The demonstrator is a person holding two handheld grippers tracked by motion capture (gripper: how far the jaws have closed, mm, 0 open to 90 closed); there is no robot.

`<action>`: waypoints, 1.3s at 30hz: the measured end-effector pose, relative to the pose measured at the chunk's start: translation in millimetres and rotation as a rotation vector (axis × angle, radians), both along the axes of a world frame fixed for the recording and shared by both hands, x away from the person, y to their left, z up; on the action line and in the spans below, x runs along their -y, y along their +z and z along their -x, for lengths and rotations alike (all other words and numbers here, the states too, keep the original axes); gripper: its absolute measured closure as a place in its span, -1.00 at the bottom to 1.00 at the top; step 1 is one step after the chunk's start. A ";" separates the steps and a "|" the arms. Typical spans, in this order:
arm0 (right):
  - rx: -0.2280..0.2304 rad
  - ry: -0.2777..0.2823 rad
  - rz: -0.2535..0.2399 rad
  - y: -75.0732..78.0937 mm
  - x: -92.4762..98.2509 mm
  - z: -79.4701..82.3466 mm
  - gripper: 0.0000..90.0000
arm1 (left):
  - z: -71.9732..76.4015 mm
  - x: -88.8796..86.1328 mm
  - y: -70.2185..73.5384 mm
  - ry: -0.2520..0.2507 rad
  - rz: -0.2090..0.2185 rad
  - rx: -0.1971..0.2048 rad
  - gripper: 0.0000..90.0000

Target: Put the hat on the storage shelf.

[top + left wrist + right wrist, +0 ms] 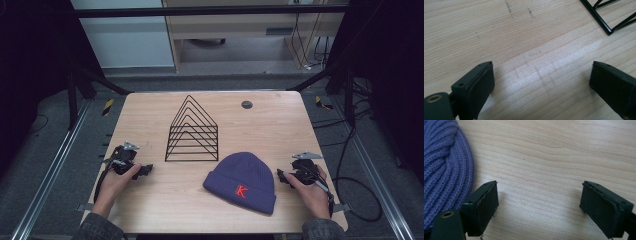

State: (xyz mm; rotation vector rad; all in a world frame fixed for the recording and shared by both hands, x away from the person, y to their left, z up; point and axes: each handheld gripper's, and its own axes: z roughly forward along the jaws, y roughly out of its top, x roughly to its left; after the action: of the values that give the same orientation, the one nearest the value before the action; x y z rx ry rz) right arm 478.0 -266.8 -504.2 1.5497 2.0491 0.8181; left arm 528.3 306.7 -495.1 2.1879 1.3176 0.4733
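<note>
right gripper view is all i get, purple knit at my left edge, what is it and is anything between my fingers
Observer: It is a purple beanie with a red K on its cuff, lying flat. The right gripper sits just beside it, open, with bare table between the fingers.
Operator: anything else on the table
Observer: A black wire rack with triangular dividers stands behind the beanie, toward the far side.
Operator: where's the other gripper
Observer: The left gripper rests near the table's left edge, open, pointing toward the rack's near corner.
</note>
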 end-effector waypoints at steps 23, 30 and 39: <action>-0.057 0.239 0.018 55.0 -61.0 -44.8 -0.02 | 2.0 2.8 -2.1 -0.003 0.001 0.004 -1.00; -0.107 0.295 -0.010 53.4 -83.6 -65.7 0.09 | 1.9 3.1 -2.4 -0.004 0.005 0.002 -1.00; -0.172 0.289 -0.008 33.4 -106.5 -81.4 0.11 | 2.2 3.6 -2.3 -0.005 0.005 -0.001 -1.00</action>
State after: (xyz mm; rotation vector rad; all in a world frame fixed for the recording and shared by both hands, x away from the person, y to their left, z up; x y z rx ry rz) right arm 559.3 -160.3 -470.8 1.3878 2.4374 0.8190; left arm 526.1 303.1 -497.4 2.1871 1.3125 0.4674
